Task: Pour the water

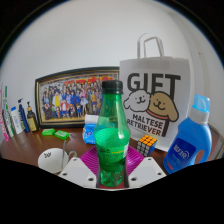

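Observation:
A green plastic bottle [112, 130] with a dark green cap and a label stands upright between my fingers. My gripper [112, 172] is shut on the bottle's lower body; both magenta pads [92, 160] press against its sides. The bottle's base is hidden behind the fingers. A small white cup [52, 158] with a handle stands on the wooden table [25, 155] just left of the fingers.
A white "GIFT" paper bag [155, 100] stands behind the bottle. A blue bottle [190, 140] is at the right, a Rubik's cube [147, 143] beside it. A framed photo [72, 97], several small bottles [18, 118] and green items [58, 134] lie at the left.

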